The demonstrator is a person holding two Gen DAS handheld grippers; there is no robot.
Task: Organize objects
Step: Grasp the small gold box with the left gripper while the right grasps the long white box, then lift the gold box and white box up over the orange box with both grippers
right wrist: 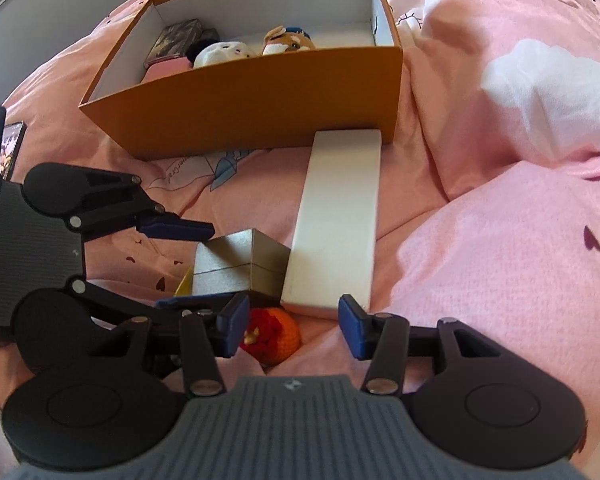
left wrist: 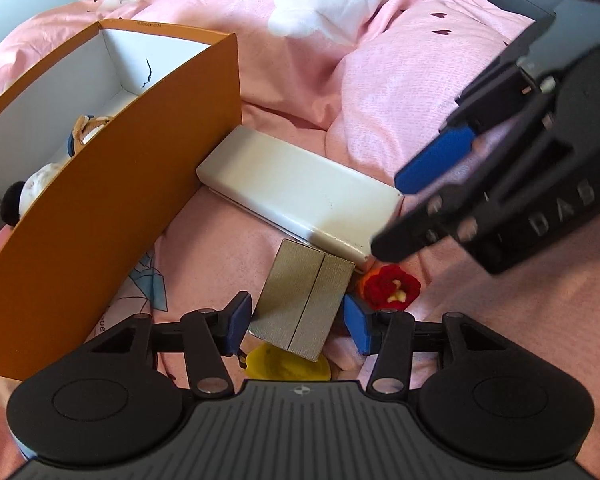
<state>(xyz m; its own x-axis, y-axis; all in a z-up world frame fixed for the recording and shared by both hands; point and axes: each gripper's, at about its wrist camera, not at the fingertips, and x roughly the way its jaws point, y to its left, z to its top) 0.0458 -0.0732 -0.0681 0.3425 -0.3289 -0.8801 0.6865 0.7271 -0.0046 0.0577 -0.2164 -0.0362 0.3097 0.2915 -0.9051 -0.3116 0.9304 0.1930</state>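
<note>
A silver-grey box [left wrist: 304, 300] [right wrist: 236, 264] lies on the pink bedding, partly on a yellow item [left wrist: 284, 366]. My left gripper [left wrist: 296, 302] [right wrist: 220, 266] is open and straddles the box, its blue pads close to two sides. A long white case [left wrist: 300, 188] [right wrist: 340, 216] runs from the silver box to the orange box [left wrist: 112, 208] [right wrist: 252, 108]. My right gripper [right wrist: 294, 303] [left wrist: 387, 217] hovers open over the case's near end, with a gap at its left pad. A red-orange crocheted toy [right wrist: 278, 336] [left wrist: 388, 286] sits under that gripper.
The orange box holds a white plush [right wrist: 224, 52], a brown plush [right wrist: 288, 40] and small card boxes [right wrist: 176, 38]. The bedding rises in a thick fold [right wrist: 520, 280] on the right. A dark flat item [right wrist: 10, 148] lies at the far left.
</note>
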